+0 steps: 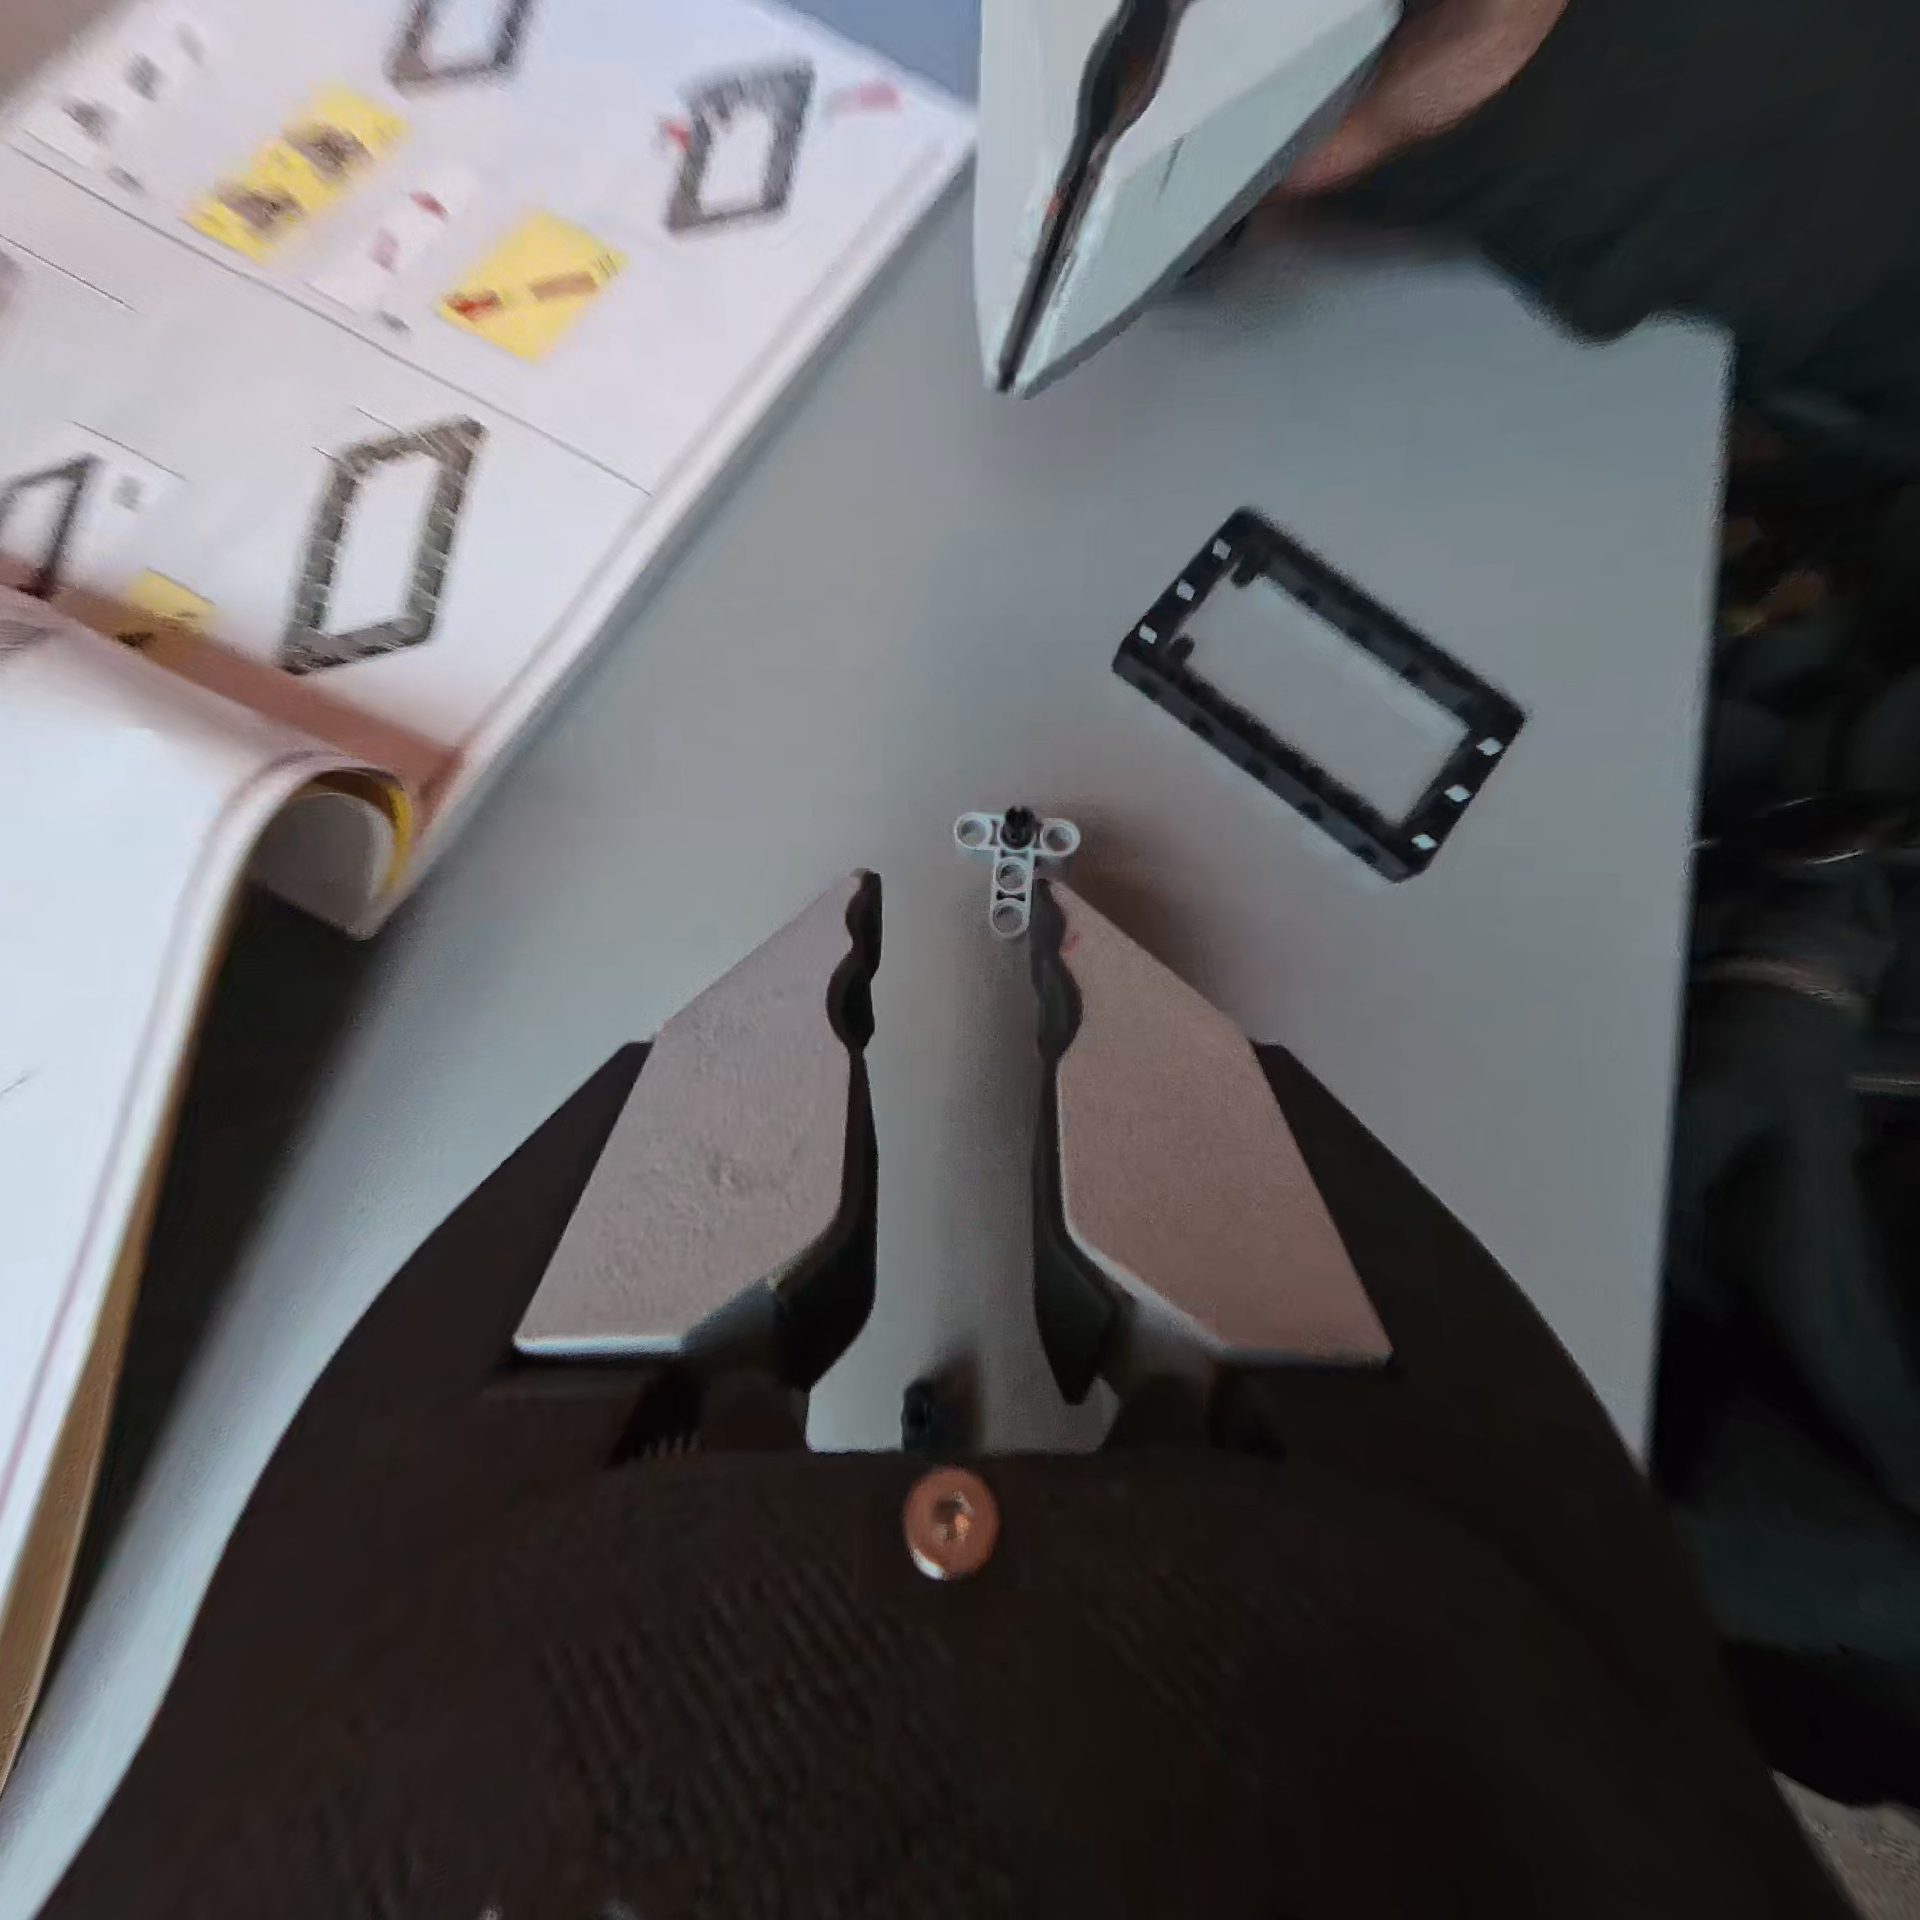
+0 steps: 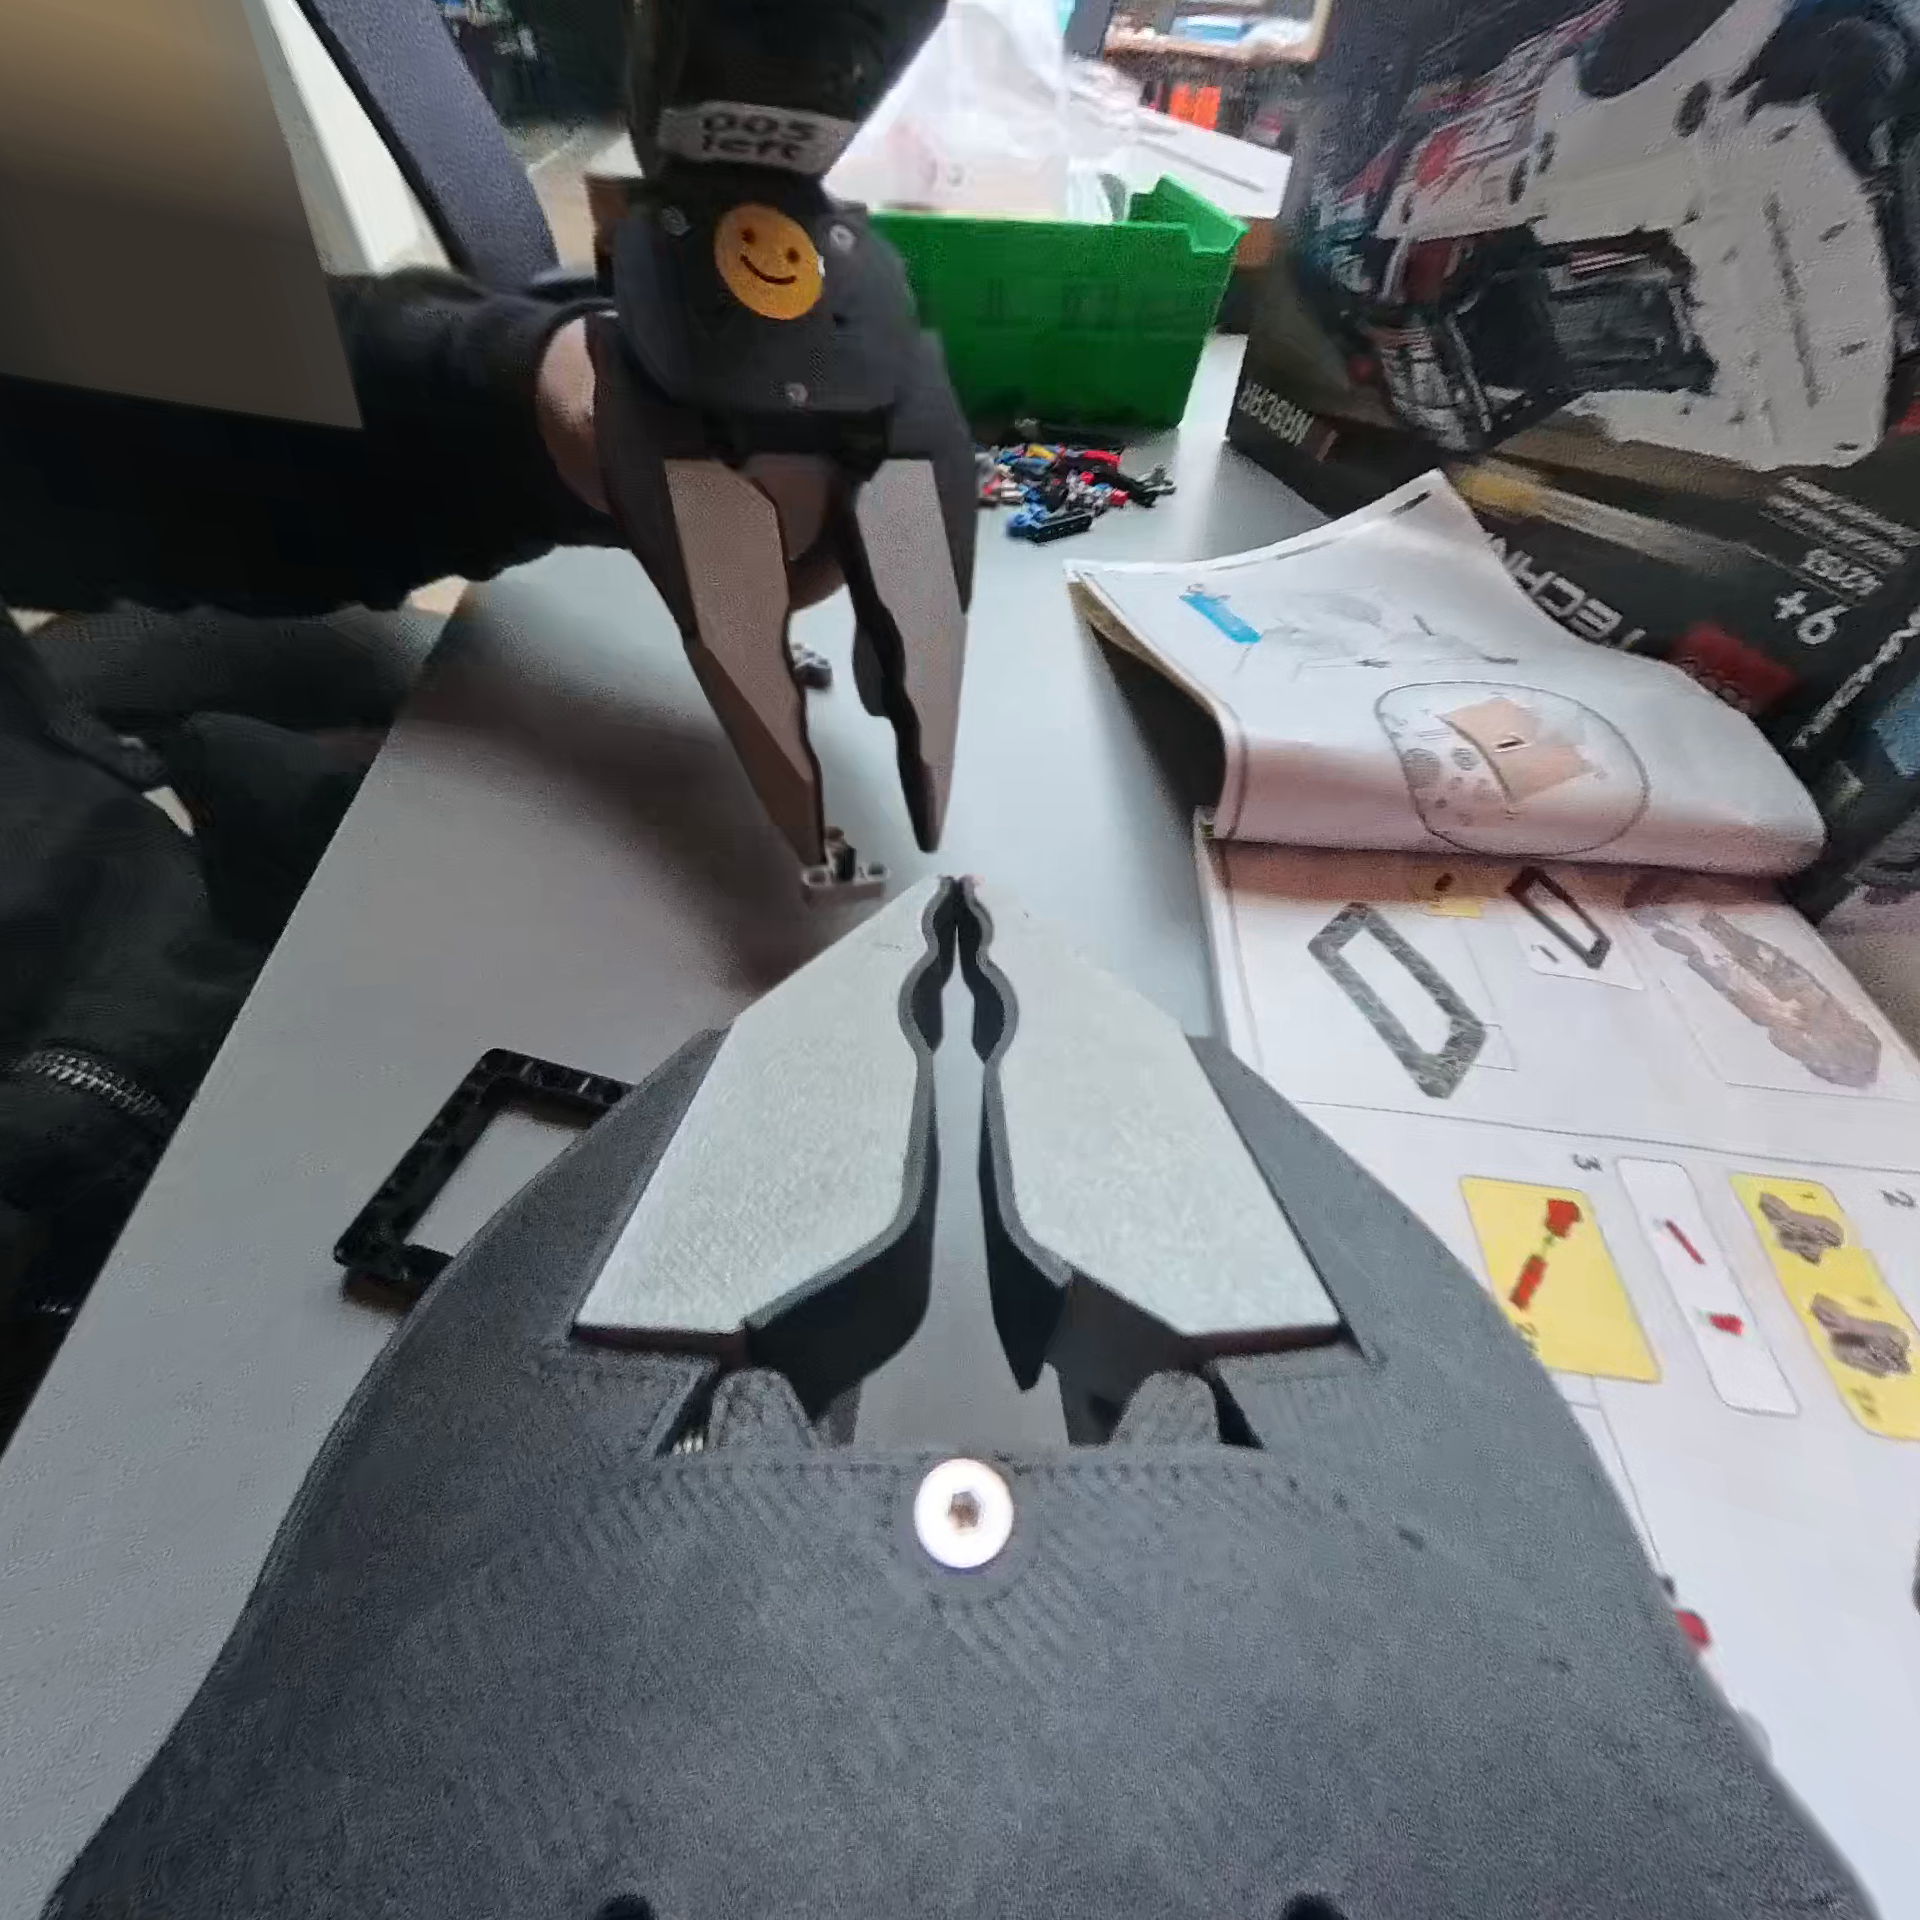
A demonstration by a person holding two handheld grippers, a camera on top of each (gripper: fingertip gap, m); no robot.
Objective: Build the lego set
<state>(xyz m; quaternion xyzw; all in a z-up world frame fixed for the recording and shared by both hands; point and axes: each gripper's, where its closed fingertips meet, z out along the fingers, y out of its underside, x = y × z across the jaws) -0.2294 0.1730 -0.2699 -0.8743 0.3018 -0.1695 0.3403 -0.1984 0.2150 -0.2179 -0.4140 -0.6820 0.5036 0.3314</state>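
Note:
A small light-grey T-shaped beam (image 1: 1010, 868) with a black pin (image 1: 1023, 823) in it lies on the grey table. My left gripper (image 1: 961, 891) is open, its fingertips just short of the beam, which sits close to the right finger. From the right wrist view, the left gripper (image 2: 875, 847) points down with one fingertip at the beam (image 2: 844, 868). A black rectangular frame (image 1: 1320, 696) lies flat to the right; it also shows in the right wrist view (image 2: 468, 1164). My right gripper (image 2: 958, 885) is shut with nothing seen in it, hovering opposite the left gripper; it also shows in the left wrist view (image 1: 1013, 369).
An open instruction booklet (image 1: 416, 343) covers the table's left side and also shows in the right wrist view (image 2: 1558, 1091). Farther off are a pile of loose pieces (image 2: 1070, 483), a green bin (image 2: 1060, 301) and the set's box (image 2: 1558, 312). The table edge (image 1: 1704, 727) runs beside the frame.

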